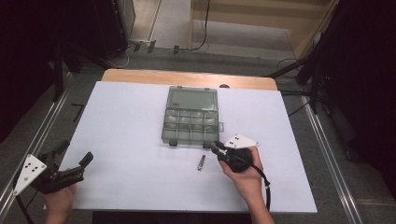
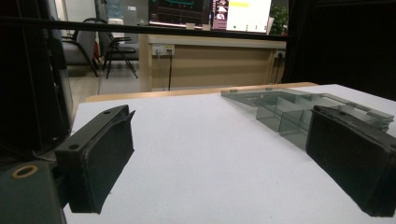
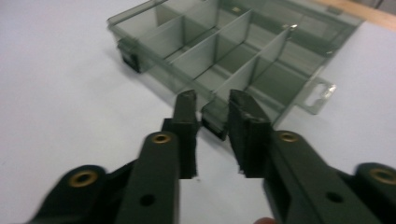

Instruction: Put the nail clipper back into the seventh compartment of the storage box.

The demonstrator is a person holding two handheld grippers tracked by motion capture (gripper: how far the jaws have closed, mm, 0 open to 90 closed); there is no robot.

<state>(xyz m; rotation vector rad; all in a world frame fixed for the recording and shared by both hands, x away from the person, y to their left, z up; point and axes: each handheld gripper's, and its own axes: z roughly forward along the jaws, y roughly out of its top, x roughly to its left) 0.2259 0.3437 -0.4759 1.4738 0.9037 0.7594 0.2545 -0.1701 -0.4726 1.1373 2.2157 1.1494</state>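
One clear box (image 1: 191, 122) lies open on the desk (image 1: 126, 140), nearer the far edge than the near one and about midway between the side edges. Its lid is folded flat toward the far edge, and its tray shows two rows of four compartments, eight in all. In the right claw view two black latches sit on the tray's near wall and one hanging tab sticks out at its corner. One small metal piece (image 1: 201, 163) lies alone on the desk, just off the box's near edge.

Two claws are in sight, one in each hand. The right claw (image 1: 215, 147) is just beside the box's near right corner, tips pointing at it. In its own view the jaws stand narrowly apart, almost closed, with nothing between them, and one latch (image 3: 214, 122) shows in the gap beyond the tips. The left claw (image 1: 74, 161) hovers at the near left corner of the desk, jaws spread wide and empty, well apart from the box.
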